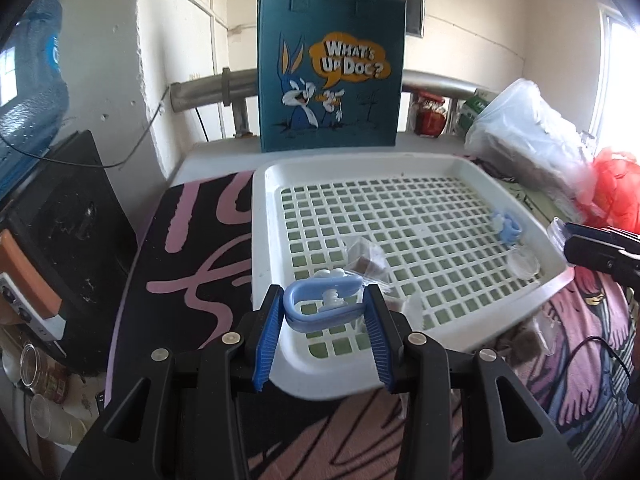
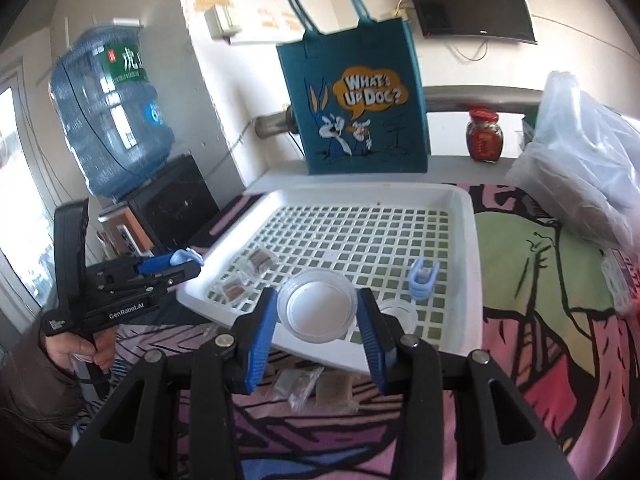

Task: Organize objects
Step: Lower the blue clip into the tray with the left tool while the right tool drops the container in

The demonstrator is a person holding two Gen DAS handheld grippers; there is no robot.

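Note:
My left gripper (image 1: 325,312) is shut on a blue plastic clip (image 1: 320,302) and holds it over the near edge of the white grid tray (image 1: 264,240). It shows at the left of the right wrist view (image 2: 180,262). My right gripper (image 2: 318,312) is shut on a clear plastic cup (image 2: 316,310) above the tray's near rim (image 2: 476,240). In the tray lie another blue clip (image 2: 422,280), a second clear cup (image 2: 400,312) and small clear packets with brown contents (image 2: 256,260). In the left wrist view they show as the clip (image 1: 506,226), the cup (image 1: 524,264) and a packet (image 1: 366,262).
A blue Bugs Bunny tote bag (image 2: 356,104) stands behind the tray. A water jug (image 2: 108,120) sits at the left on a black stand. A red jar (image 2: 484,136) and plastic bags (image 2: 592,168) are at the right. More packets (image 2: 316,388) lie on the patterned cloth before the tray.

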